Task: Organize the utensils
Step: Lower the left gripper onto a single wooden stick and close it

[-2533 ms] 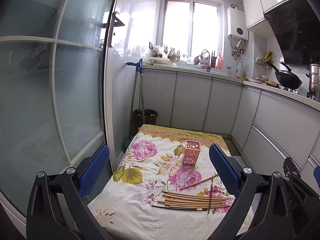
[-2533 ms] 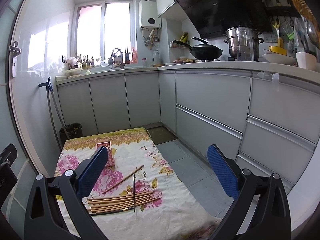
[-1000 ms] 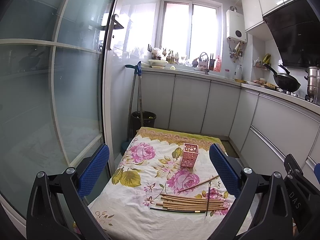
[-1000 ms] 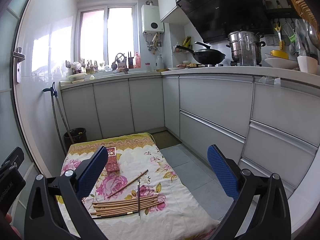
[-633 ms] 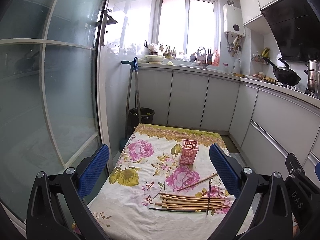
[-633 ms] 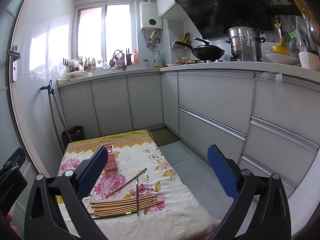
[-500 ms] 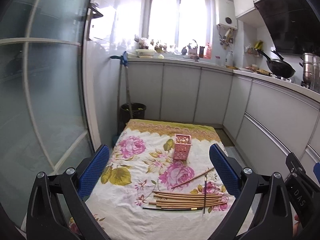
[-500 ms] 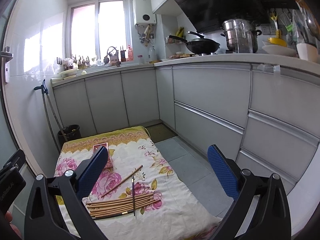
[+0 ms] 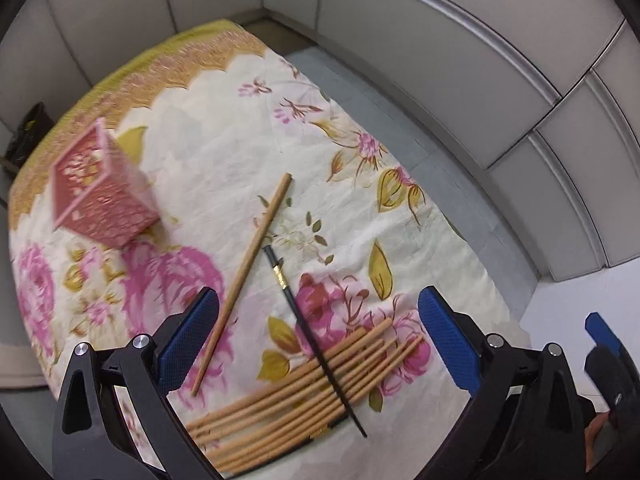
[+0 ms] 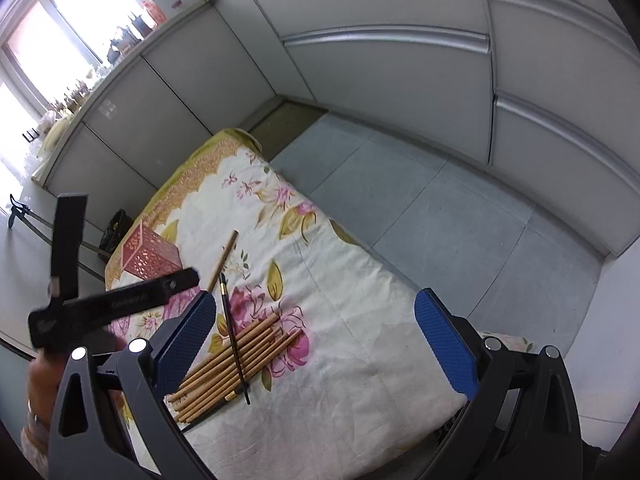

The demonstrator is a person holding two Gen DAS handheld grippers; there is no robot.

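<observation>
A pink perforated square holder stands on a floral cloth; it also shows in the right wrist view. Several wooden chopsticks lie bundled, with a black chopstick across them and one wooden chopstick apart. My left gripper is open and empty, hovering just above the bundle. My right gripper is open and empty above the cloth; the bundle lies by its left finger.
Grey cabinet fronts run along the back and right. Grey floor tiles lie right of the cloth. A black bin stands behind the cloth's far left corner. The left gripper's body crosses the right wrist view.
Both grippers have tilted down and moved closer to the cloth. The chopsticks and the holder now look much larger. Both grippers remain open and empty.
</observation>
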